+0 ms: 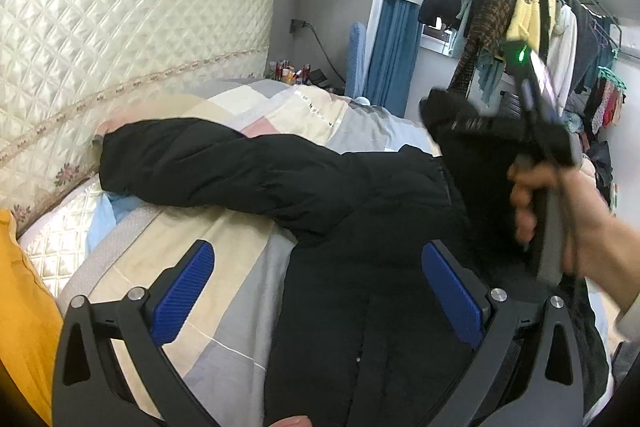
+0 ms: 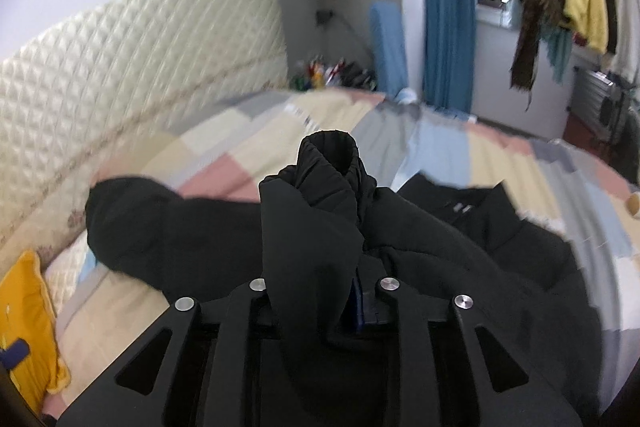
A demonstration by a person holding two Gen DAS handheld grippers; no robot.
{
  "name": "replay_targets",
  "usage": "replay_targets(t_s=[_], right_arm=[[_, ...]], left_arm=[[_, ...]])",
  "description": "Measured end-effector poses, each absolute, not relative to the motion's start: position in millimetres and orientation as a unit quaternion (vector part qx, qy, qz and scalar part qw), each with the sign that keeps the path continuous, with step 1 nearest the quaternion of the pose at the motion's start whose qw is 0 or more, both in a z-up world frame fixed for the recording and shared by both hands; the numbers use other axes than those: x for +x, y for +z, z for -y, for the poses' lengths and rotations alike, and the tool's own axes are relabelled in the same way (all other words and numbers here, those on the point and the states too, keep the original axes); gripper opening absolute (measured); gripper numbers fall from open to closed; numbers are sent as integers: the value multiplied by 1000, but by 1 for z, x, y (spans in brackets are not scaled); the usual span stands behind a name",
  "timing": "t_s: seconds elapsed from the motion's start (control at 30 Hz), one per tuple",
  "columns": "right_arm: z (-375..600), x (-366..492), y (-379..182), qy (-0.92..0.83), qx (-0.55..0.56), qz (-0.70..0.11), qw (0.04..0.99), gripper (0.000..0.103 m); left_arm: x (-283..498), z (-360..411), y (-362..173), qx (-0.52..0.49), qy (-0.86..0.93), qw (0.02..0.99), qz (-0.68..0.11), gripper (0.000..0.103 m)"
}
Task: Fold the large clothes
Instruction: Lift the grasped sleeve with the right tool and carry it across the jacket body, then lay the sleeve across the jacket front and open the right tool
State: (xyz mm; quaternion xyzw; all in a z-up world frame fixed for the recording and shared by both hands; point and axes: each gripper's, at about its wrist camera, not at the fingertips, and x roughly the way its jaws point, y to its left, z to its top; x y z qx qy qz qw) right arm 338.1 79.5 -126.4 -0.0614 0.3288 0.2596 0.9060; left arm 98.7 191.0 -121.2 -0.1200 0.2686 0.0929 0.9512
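Observation:
A black padded jacket [image 1: 360, 211] lies spread over the patchwork bed cover [image 1: 224, 291]. One of its sleeves [image 1: 200, 163] stretches left towards the headboard. My left gripper [image 1: 316, 251] hangs open just above the jacket's body, its blue pads [image 1: 184, 291] wide apart with nothing between them. Up at the right of that view, a hand holds my right gripper [image 1: 444, 115], which is shut on the other sleeve and lifts it off the bed. In the right wrist view the bunched sleeve [image 2: 328, 167] rises from between the jaws of the right gripper [image 2: 324, 279], cuff on top, and hides the fingertips.
A cream quilted headboard [image 1: 120, 39] runs along the left. A yellow pillow [image 1: 20, 307] lies at the near left corner. Small bottles and clutter [image 1: 292, 71] sit on a bedside shelf. A rack of hanging clothes [image 1: 540, 19] and a blue curtain [image 1: 392, 47] fill the far right.

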Motion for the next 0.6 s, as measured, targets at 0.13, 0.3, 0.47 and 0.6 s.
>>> replay_targets(t_s=[0.13, 0.3, 0.47, 0.6], right_arm=[[-87, 347, -170, 266, -58, -361, 892, 21], [-95, 353, -210, 269, -60, -386, 881, 21], [-96, 359, -215, 272, -45, -396, 876, 29], [-91, 360, -198, 302, -9, -398, 866, 71]], left_arm=[[107, -200, -127, -139, 98, 946, -275, 103], [117, -206, -141, -141, 98, 942, -287, 103], [123, -209, -151, -147, 88, 939, -298, 103], [126, -208, -153, -147, 83, 939, -301, 103]])
